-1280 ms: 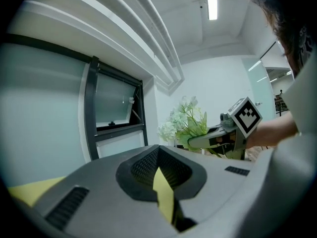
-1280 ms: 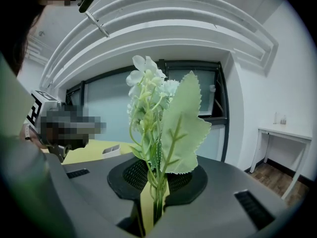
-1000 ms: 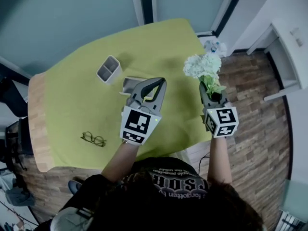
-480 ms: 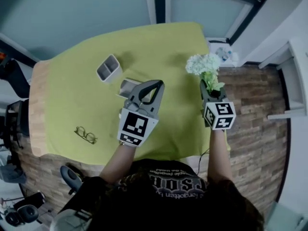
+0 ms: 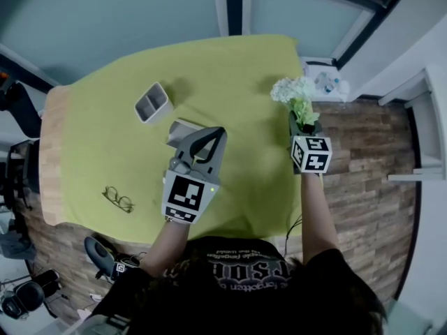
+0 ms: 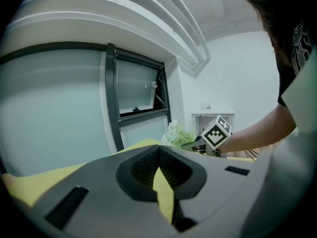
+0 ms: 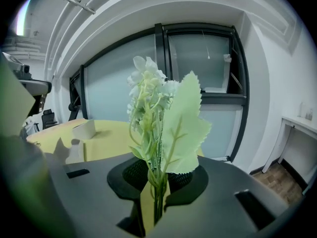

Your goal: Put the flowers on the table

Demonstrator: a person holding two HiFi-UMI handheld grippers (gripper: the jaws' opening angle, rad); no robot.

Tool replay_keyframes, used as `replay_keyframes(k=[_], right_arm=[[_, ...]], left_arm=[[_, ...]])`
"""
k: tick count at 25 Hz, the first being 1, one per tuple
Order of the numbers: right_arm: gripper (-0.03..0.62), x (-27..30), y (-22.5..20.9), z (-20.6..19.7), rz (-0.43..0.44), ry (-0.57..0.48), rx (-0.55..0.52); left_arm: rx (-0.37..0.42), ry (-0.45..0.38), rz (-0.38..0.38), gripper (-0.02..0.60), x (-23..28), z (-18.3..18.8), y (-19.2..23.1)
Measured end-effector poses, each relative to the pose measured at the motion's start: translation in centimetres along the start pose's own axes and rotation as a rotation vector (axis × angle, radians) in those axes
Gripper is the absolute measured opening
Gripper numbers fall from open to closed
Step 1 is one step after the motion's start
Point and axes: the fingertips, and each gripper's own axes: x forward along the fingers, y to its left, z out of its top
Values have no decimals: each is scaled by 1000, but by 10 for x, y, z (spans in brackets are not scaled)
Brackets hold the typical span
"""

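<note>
Right gripper (image 5: pixel 300 125): your jaws are pinched on the flowers (image 7: pixel 148 98), low on the thin stems.
Where: upright in your grip, above the table's (image 5: pixel 105 117) right-hand edge, not set down yet.
Handling: likely light, soft, top-heavy; the blooms would crush, so grip the bunched stems.
Left gripper (image 5: pixel 213 132): jaws together, empty.

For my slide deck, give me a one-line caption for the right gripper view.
Right gripper shut on the stems of a white flower sprig, held upright, with the yellow-green table beyond.
</note>
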Motion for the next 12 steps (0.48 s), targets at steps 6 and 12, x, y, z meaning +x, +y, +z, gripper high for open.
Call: replay_keyframes(k=[6, 12], right_arm=[[71, 29, -18, -21, -25, 61, 34], [77, 49, -20, -35, -19, 125, 41]], left_arm=[[-24, 13, 8, 3, 6, -6, 8], [-49, 18, 14, 3, 10, -12, 15]])
